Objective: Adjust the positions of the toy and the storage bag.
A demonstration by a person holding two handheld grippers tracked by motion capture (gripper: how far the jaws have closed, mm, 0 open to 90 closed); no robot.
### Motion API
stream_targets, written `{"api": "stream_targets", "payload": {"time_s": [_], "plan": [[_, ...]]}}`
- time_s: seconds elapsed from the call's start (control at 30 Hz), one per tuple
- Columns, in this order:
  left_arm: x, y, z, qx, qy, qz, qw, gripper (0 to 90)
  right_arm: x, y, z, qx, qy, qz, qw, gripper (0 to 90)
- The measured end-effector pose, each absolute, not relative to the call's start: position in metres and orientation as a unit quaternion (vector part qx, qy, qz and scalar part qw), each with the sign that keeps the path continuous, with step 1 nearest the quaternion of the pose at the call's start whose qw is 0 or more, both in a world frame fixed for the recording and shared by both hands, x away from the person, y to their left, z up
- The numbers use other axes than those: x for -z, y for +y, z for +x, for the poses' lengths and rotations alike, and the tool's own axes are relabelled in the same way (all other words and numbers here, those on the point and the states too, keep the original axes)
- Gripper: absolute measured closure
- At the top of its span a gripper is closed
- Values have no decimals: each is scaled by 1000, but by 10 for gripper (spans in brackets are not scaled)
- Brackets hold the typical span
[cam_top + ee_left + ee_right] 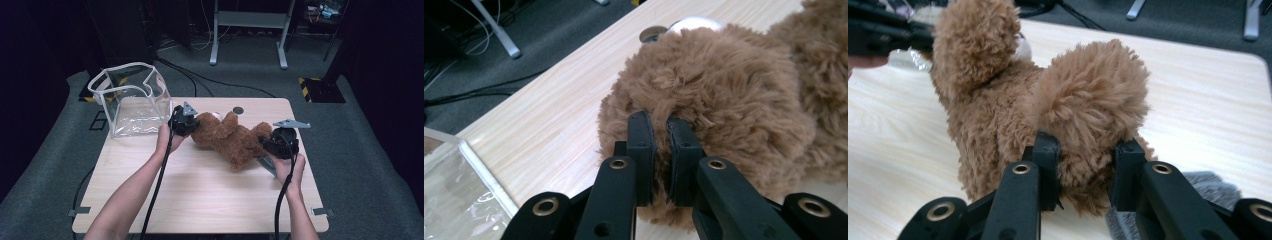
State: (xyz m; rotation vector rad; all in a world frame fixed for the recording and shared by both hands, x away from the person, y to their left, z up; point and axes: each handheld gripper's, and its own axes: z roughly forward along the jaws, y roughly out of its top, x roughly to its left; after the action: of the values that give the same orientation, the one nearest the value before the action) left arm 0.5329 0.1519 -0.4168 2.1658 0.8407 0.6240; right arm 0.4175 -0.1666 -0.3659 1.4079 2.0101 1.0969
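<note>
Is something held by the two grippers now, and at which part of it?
Both hold the brown teddy bear: left gripper pinches fur at one end, right gripper clamps a plush limb.

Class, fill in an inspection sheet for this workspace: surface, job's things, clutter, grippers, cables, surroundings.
Surface: pale wooden table.
Job's things: brown teddy bear lying on the table; clear bag standing open at the far left corner.
Clutter: grey cloth beneath the right gripper.
Grippers: left gripper pinching the bear's fur; right gripper clamped on a plush limb.
Cables: black cable trailing from each gripper.
Surroundings: dark carpet, grey metal stand.
</note>
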Motion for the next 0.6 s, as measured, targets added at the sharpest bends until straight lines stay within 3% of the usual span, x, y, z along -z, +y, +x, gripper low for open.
{"api": "stream_targets", "payload": {"time_s": [0.23,0.4,0.6], "plan": [[437,152,540,-234,349,840,342,818,397,-154,417,-386,745,507,197,710],[437,153,543,-234,367,834,338,773,397,-147,413,-391,746,503,197,709],[434,162,542,-227,399,821,340,451,399,-148,413,-390,746,504,193,700]]}}
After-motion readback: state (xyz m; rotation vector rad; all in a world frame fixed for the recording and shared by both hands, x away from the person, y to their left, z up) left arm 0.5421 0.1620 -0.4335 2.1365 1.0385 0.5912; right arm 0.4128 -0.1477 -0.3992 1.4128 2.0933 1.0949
